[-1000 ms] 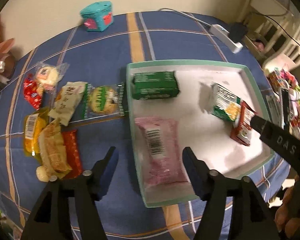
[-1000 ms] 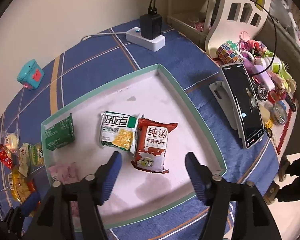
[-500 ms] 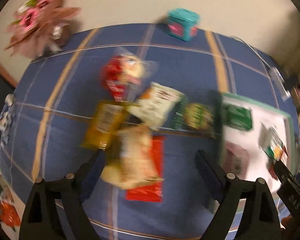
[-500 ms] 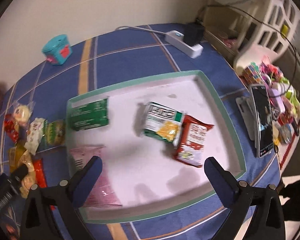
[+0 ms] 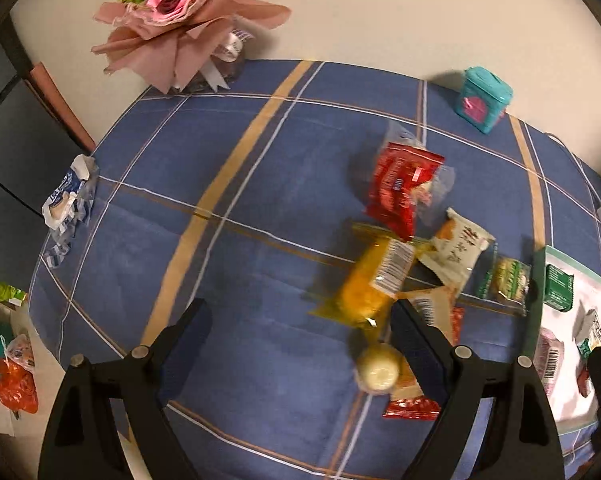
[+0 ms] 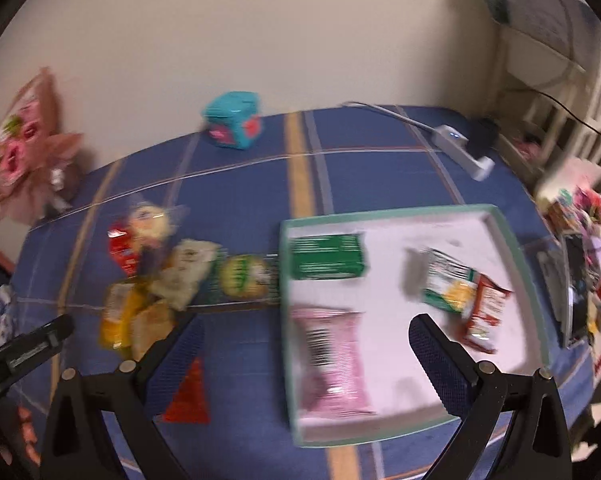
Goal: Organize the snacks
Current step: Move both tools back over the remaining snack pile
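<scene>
1. My right wrist view is smeared with motion; print on the pink packet (image 6: 332,364) and green packet (image 6: 326,256) is unreadable.
2. In my left view the tray (image 5: 538,300) is cut off at 4 o'clock, its contents only slivers.
3. The right finger (image 5: 416,344) of my left gripper (image 5: 300,340) hides part of the orange packet (image 5: 432,308) and red packet (image 5: 410,414).
4. The clutter (image 6: 584,248) at 3 o'clock in the right view is too blurred to identify.
</scene>
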Demonstrator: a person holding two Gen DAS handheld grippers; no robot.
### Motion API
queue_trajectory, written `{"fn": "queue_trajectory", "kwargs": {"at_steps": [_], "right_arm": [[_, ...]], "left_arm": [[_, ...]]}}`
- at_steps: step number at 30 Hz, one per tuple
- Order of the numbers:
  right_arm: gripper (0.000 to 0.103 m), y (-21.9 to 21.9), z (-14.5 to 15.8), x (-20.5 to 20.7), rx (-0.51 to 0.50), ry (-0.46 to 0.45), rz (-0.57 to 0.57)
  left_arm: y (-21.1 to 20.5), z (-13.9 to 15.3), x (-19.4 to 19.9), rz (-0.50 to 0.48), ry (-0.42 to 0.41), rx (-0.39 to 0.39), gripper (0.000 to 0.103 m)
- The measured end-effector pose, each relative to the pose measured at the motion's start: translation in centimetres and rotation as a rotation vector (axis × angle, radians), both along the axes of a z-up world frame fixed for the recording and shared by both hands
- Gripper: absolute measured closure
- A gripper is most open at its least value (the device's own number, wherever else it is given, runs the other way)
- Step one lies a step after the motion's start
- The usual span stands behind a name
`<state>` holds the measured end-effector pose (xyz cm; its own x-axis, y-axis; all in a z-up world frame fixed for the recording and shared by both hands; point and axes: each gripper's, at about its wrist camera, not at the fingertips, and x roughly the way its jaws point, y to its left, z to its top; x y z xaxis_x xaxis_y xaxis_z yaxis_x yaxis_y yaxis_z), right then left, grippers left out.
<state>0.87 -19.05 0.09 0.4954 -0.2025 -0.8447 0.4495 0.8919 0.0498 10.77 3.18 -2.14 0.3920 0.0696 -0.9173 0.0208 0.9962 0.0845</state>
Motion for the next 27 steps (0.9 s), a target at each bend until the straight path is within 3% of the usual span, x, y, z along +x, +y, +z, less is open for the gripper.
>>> {"fn": "queue_trajectory", "kwargs": {"at_steps": [7, 15, 27], "right_arm": [[0.0, 5.6, -1.4, 2.2, 0.002, 0.041, 0.115], [0.0, 9.2, -4.3, 4.0, 0.003, 0.118, 0.169], [0.0, 11.2, -8.1, 5.9, 0.039, 0.192, 0.195]], "left_arm": [[4.2, -1.3, 1.4, 0.06, 0.043, -0.002, 0.012], [7.8, -3.5, 2.8, 0.125, 0.11, -0.037, 0.012], [7.2, -5.8, 3.8, 0.096, 0.18, -0.057, 0.012]]}}
